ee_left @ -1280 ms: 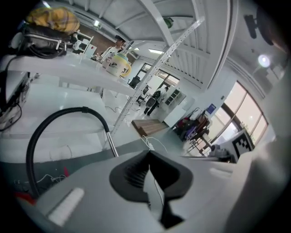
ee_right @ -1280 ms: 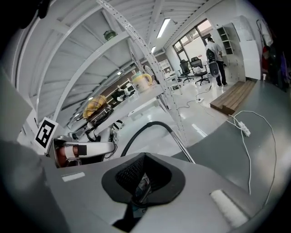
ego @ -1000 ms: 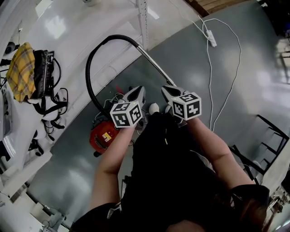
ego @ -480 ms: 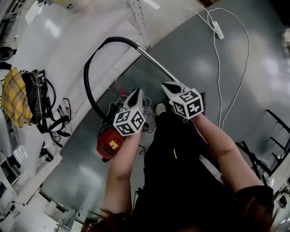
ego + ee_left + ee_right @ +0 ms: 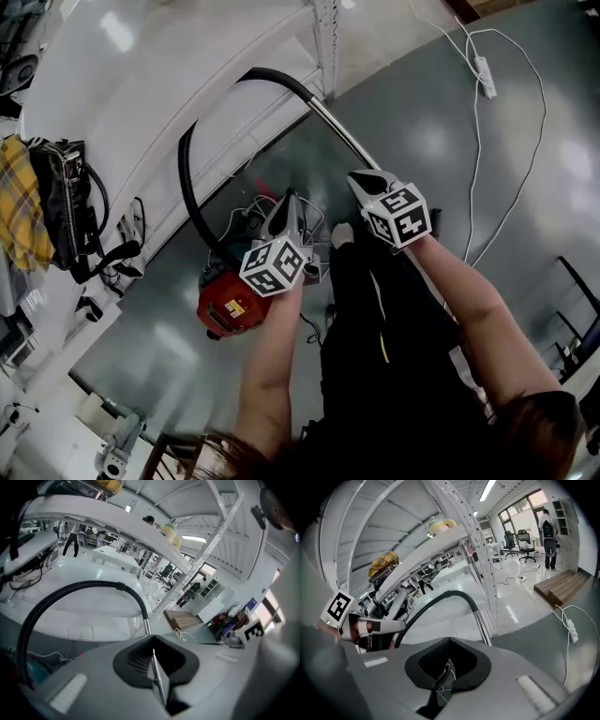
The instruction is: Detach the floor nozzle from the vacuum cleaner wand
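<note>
A red vacuum canister (image 5: 225, 305) stands on the grey floor. Its black hose (image 5: 187, 183) arcs up to a metal wand (image 5: 339, 139), whose lower end passes behind my right gripper (image 5: 359, 176); the floor nozzle is hidden there. That gripper is shut and empty, just above the wand. My left gripper (image 5: 289, 199) is also shut and empty, over the cables beside the canister. The left gripper view shows the hose (image 5: 70, 588) and wand (image 5: 147, 626) beyond the shut left gripper (image 5: 152, 641). From the right gripper (image 5: 449, 641), the wand (image 5: 483, 627) rises ahead.
A white rack post (image 5: 326, 37) stands by the hose's top. A power strip (image 5: 486, 70) with white cable lies at far right. Dark bags (image 5: 61, 202) and a yellow plaid cloth (image 5: 17, 211) sit at left. Loose cables (image 5: 246, 211) crowd the canister. The person's shoe (image 5: 342, 234) is between the grippers.
Both grippers have sunk toward the vacuum and stayed shut. The head view has swung, so the canister and hose sit nearer the picture's middle.
</note>
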`<state>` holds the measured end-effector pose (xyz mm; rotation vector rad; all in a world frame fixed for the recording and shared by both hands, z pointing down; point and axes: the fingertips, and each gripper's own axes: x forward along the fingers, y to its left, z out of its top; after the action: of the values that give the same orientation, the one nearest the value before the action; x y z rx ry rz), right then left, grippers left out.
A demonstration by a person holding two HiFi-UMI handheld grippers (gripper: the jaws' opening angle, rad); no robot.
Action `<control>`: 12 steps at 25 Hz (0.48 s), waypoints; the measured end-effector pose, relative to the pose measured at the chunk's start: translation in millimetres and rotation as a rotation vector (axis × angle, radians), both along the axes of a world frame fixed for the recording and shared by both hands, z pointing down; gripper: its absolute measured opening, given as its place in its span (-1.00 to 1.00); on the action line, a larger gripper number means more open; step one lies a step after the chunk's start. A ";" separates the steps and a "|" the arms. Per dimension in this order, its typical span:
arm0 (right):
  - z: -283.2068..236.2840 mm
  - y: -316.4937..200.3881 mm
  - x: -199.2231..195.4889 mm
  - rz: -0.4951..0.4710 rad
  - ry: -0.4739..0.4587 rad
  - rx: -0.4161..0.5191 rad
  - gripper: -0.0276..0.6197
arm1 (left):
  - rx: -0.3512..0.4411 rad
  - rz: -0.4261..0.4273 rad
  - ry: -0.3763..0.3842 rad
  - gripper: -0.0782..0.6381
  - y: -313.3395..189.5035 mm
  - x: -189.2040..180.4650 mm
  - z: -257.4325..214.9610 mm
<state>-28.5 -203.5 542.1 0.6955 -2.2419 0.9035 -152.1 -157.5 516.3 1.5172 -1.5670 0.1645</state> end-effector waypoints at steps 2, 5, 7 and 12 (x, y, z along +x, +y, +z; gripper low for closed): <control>13.9 -9.8 -9.5 -0.018 0.005 0.016 -0.92 | -0.002 -0.017 -0.006 -0.75 -2.3 -7.5 11.8; 35.8 -28.3 -22.4 -0.043 0.015 0.059 -0.92 | -0.008 -0.048 -0.007 -0.75 -6.3 -18.8 32.3; 50.6 -44.0 -29.5 -0.060 0.032 0.107 -0.92 | -0.012 -0.075 -0.002 -0.75 -10.0 -27.9 47.5; 93.6 -77.9 -36.9 -0.062 0.088 0.141 -0.92 | -0.022 -0.100 0.004 -0.75 -25.0 -43.2 84.1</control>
<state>-65.4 -281.4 635.7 0.7107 -2.2511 0.6766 -195.2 -182.5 600.5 1.4173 -1.6293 0.1217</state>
